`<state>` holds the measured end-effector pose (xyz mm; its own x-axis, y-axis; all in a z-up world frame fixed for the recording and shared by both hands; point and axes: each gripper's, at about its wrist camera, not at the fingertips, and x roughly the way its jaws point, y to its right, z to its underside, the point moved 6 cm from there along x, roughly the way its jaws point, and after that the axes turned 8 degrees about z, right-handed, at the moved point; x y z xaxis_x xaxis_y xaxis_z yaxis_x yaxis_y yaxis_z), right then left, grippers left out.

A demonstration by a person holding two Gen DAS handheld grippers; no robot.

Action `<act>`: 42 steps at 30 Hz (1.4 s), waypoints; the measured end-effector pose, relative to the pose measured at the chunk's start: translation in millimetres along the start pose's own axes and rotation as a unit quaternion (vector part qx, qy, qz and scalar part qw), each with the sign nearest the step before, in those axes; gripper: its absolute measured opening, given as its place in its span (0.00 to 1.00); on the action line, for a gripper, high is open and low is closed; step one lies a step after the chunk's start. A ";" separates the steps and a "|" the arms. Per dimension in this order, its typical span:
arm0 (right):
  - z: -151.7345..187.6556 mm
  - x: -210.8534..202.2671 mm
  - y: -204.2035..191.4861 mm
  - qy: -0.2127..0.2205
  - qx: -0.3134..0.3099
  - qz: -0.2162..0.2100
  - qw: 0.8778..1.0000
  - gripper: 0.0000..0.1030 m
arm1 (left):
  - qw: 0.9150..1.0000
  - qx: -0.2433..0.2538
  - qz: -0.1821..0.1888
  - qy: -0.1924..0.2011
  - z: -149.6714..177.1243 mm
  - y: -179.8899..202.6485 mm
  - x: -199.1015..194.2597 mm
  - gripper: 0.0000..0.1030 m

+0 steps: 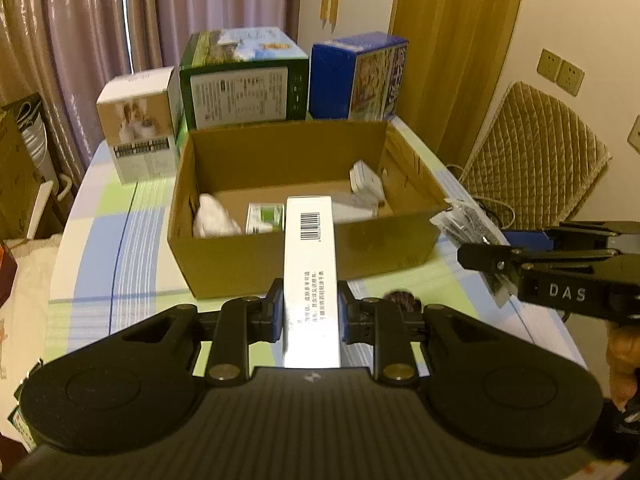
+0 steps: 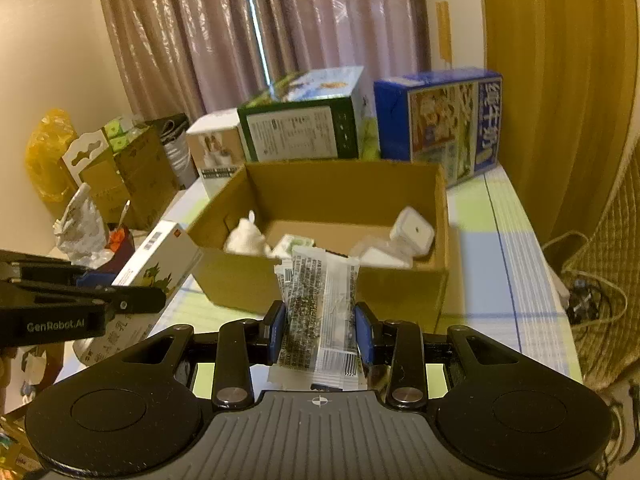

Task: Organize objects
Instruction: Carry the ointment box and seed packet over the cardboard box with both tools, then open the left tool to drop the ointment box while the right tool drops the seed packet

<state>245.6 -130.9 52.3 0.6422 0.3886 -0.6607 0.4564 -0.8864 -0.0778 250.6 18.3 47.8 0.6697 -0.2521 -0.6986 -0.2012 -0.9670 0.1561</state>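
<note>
I judge the step in hand to be the carry-in: both loads are lifted and short of the open cardboard box (image 1: 256,264), which stands on the checked tablecloth (image 1: 100,248) in front of three upright cartons. My left gripper (image 1: 310,312) is clenched on a long white carton (image 1: 308,256), whose far end reaches over the near wall. My right gripper (image 2: 320,330) is clamped on a clear snack packet (image 2: 320,304), just short of the same wall. Next I must bring each load over the rim and lower it before letting go. Inside lie a white crumpled item (image 1: 214,216), a small green-labelled pack (image 1: 266,218) and a white adapter (image 2: 412,232).
</note>
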 end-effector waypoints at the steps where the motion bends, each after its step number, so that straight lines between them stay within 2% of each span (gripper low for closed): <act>1: -4.7 1.2 -0.7 0.001 -0.001 -0.001 1.000 0.33 | 1.000 0.002 -0.001 0.002 -5.1 -0.9 0.5 0.20; 15: -40.5 28.9 6.2 -0.007 0.000 -0.007 1.000 0.33 | 1.000 0.022 -0.004 -0.012 -39.2 -13.4 27.7 0.20; 27: -101.9 85.5 20.5 -0.012 0.002 0.004 1.000 0.33 | 0.999 0.017 -0.016 -0.022 -93.6 -53.4 77.7 0.20; 34: -101.3 128.5 27.8 -0.035 0.010 0.008 0.999 0.33 | 0.999 0.010 -0.021 -0.023 -107.9 -68.0 117.6 0.20; 40: -90.6 153.4 32.5 -0.044 0.019 0.009 0.999 0.33 | 1.000 0.003 -0.030 -0.006 -106.8 -76.2 146.7 0.21; 41: -89.5 156.1 33.1 -0.044 0.023 0.008 0.999 0.33 | 0.999 0.000 -0.033 -0.001 -106.4 -78.2 150.3 0.24; 42: -88.7 158.9 34.1 -0.044 0.029 0.005 0.999 0.33 | 0.999 -0.007 -0.037 0.004 -105.8 -81.3 153.1 0.37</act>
<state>417.8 -77.0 10.9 0.5889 0.3587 -0.7243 0.4125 -0.9040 -0.1123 445.1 54.5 2.0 0.6874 -0.1809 -0.7034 -0.1416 -0.9833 0.1145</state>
